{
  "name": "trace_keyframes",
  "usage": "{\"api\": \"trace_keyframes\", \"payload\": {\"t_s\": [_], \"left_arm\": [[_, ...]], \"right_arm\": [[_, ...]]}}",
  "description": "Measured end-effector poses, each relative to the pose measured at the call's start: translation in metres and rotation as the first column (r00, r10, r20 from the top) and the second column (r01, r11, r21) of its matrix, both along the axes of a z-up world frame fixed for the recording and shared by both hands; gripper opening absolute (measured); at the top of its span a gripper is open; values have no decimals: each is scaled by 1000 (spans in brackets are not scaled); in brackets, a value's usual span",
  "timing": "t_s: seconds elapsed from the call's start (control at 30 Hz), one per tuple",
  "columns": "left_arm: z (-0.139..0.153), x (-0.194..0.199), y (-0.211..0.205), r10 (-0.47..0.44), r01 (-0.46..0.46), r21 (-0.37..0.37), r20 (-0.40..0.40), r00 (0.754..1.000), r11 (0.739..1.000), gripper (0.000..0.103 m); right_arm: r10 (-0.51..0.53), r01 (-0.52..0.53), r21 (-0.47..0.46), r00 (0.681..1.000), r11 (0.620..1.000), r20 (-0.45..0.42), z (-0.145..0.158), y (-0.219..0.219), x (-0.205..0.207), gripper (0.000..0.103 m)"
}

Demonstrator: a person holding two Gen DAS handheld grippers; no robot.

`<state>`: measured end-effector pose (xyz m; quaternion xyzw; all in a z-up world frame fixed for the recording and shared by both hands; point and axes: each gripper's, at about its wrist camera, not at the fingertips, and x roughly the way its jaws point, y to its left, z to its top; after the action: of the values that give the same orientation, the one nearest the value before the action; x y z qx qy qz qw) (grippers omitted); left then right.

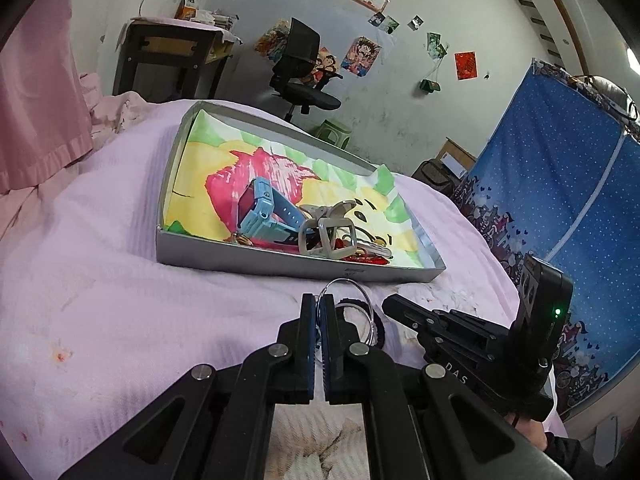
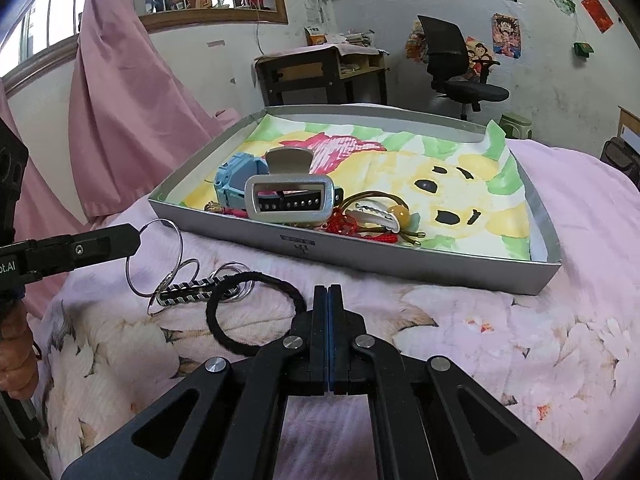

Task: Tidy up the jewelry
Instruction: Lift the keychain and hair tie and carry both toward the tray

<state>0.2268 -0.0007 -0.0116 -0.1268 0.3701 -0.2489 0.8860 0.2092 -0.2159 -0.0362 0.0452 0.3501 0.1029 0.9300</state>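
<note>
My left gripper [image 1: 319, 300] is shut on a large silver ring [image 1: 362, 294] of a key-ring chain with a black-and-white braided strap [image 2: 188, 293]; it also shows in the right wrist view [image 2: 134, 240], lifting the ring [image 2: 154, 258] off the bed. A black hair tie [image 2: 256, 312] lies beside the chain. My right gripper [image 2: 328, 292] is shut and empty, just right of the hair tie. The grey box [image 2: 420, 268] holds a blue watch [image 2: 236, 184], a silver hair claw [image 2: 288, 200], a white clip and red cords.
The box [image 1: 280, 264] sits on a pink bedspread [image 1: 100, 280] and is lined with a coloured drawing. A pink curtain [image 2: 112, 112] hangs left. A desk [image 2: 320, 76], an office chair [image 2: 452, 64] and a blue fabric wardrobe [image 1: 560, 184] stand beyond the bed.
</note>
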Motion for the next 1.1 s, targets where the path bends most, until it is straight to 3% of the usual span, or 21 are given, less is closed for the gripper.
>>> {"api": "trace_keyframes", "payload": {"t_s": [0.37, 0.77, 0.83, 0.93, 1.1], "left_arm": [[-6, 1, 0, -2, 2, 19, -14, 1000, 1000, 3], [-5, 2, 3, 6, -6, 5, -9, 1000, 1000, 3], [-5, 2, 3, 6, -6, 4, -10, 1000, 1000, 3], [-6, 2, 3, 5, -5, 7, -12, 1000, 1000, 3], [-7, 1, 2, 5, -5, 11, -11, 1000, 1000, 3]], "right_arm": [[78, -78, 12, 995, 997, -60, -7, 11, 8, 1], [124, -122, 31, 991, 992, -52, -4, 15, 8, 2], [131, -129, 30, 990, 991, -61, -5, 16, 9, 4], [145, -143, 36, 986, 989, -82, -8, 17, 12, 19], [152, -148, 41, 982, 988, -110, -13, 18, 16, 19]]}}
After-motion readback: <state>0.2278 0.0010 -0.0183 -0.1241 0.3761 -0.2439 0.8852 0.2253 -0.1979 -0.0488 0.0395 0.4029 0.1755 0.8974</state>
